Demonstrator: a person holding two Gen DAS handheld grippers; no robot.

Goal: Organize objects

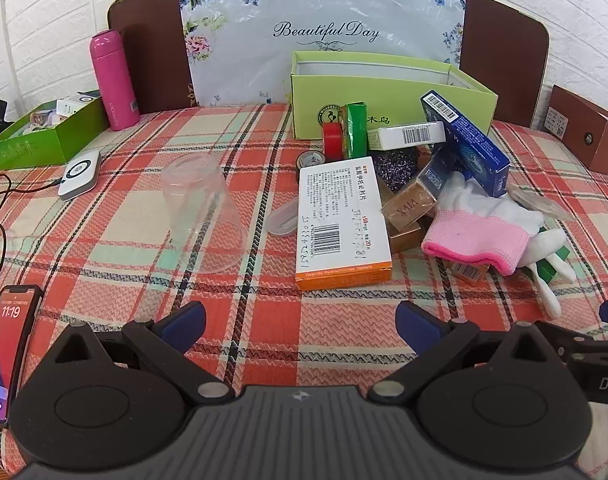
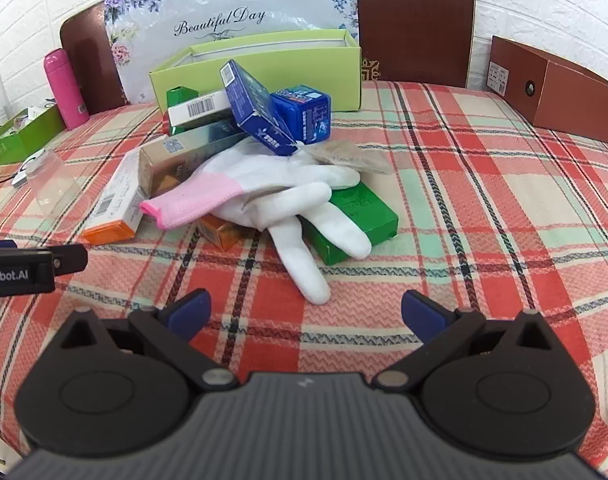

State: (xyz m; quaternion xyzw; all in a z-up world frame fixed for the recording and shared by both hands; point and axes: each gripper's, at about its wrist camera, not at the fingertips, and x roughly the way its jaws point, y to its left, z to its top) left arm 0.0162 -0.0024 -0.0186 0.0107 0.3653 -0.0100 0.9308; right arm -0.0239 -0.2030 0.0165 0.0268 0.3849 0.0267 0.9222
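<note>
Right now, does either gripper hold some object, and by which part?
Nothing is held. The left gripper and the right gripper both stand open above the bare tablecloth.

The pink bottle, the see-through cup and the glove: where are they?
Pink bottle (image 1: 113, 80): left wrist view, mid-body.
See-through cup (image 1: 202, 212): left wrist view, side wall.
Glove (image 2: 264, 184): right wrist view, white palm.

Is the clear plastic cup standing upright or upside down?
Upside down. The clear plastic cup stands on its wide rim on the tablecloth, its narrow closed base facing up.
</note>
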